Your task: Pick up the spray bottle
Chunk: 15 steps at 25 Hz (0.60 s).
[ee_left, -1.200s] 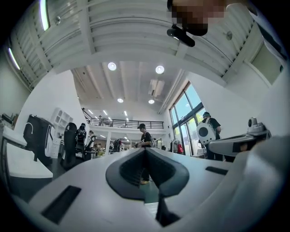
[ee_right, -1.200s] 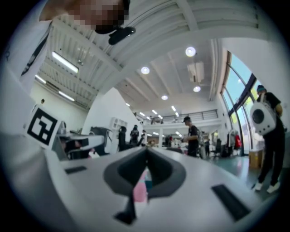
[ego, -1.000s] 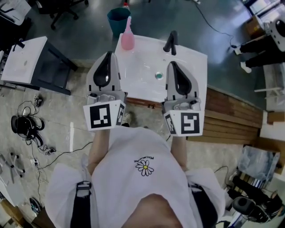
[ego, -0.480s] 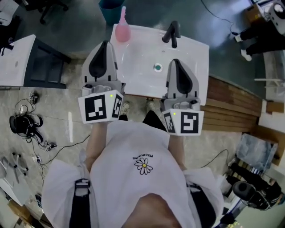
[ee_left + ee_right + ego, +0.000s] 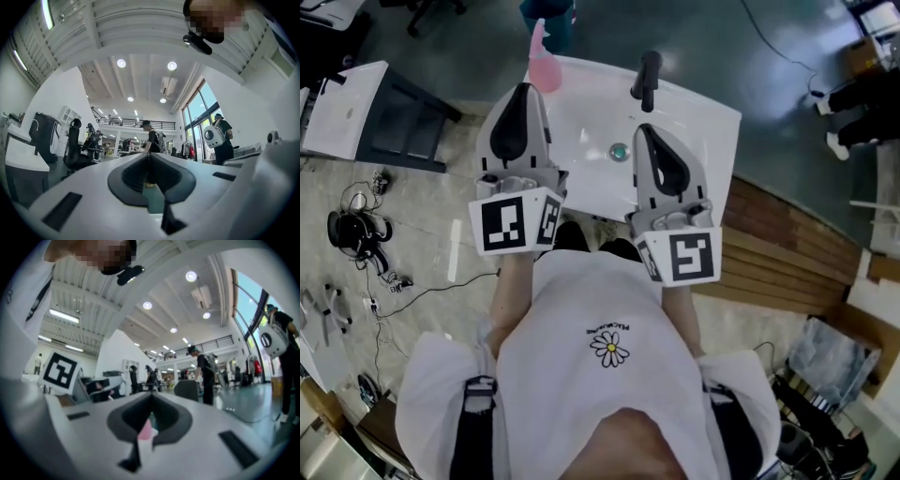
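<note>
A pink spray bottle (image 5: 542, 67) stands upright on the far left corner of the white washbasin (image 5: 703, 122). My left gripper (image 5: 521, 92) hovers over the basin's left edge, just short of the bottle, with its jaws together and nothing between them. My right gripper (image 5: 645, 131) is over the middle of the basin, near the drain (image 5: 619, 150) and short of the black tap (image 5: 645, 79); its jaws also meet. In the right gripper view (image 5: 151, 397) a sliver of the pink bottle (image 5: 145, 430) shows low through the slot behind the tips. The left gripper view (image 5: 149, 157) shows closed tips and no bottle.
A teal bin (image 5: 549, 13) stands behind the basin. A white desk (image 5: 342, 108) is at the left, with cables and a black device (image 5: 354, 234) on the floor. Wooden boards (image 5: 787, 253) lie to the right. Both gripper views show people standing far off.
Both grippers have moved forward over the basin and slightly lower; the left one is now closer to the pink bottle. Both stay closed and empty.
</note>
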Each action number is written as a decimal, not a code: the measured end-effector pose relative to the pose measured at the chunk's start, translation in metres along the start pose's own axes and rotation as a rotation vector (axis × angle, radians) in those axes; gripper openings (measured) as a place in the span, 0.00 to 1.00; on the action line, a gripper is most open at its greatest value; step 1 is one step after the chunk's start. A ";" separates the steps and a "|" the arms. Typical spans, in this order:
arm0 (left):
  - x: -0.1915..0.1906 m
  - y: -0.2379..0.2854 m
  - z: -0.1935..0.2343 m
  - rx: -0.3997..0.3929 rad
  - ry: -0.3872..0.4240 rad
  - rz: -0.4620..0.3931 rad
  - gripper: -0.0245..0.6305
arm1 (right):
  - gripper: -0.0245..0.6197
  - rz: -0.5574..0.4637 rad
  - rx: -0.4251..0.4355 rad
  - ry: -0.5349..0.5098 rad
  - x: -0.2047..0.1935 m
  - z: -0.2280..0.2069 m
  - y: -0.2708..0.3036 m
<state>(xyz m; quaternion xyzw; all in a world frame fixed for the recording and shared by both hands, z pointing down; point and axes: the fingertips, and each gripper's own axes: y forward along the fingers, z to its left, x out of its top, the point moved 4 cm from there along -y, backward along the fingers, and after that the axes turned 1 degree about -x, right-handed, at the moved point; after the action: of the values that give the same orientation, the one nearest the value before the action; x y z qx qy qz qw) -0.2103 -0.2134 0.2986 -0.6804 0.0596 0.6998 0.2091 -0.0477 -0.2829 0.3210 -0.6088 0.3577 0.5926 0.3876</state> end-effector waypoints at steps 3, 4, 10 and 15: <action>0.003 0.000 -0.010 0.001 0.014 0.014 0.07 | 0.08 0.016 0.003 0.018 -0.004 -0.012 0.005; 0.001 0.000 -0.010 0.001 0.022 0.025 0.07 | 0.08 0.018 0.003 0.018 -0.004 -0.014 0.007; -0.004 0.015 0.010 0.001 -0.008 0.039 0.07 | 0.08 0.029 -0.008 -0.011 0.000 -0.010 0.027; -0.014 0.030 0.029 0.024 -0.030 0.050 0.07 | 0.08 0.038 -0.027 -0.031 -0.002 -0.002 0.037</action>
<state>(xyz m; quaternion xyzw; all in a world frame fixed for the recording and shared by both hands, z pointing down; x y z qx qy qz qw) -0.2485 -0.2324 0.3080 -0.6657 0.0816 0.7142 0.2004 -0.0797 -0.3015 0.3210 -0.5977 0.3553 0.6140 0.3735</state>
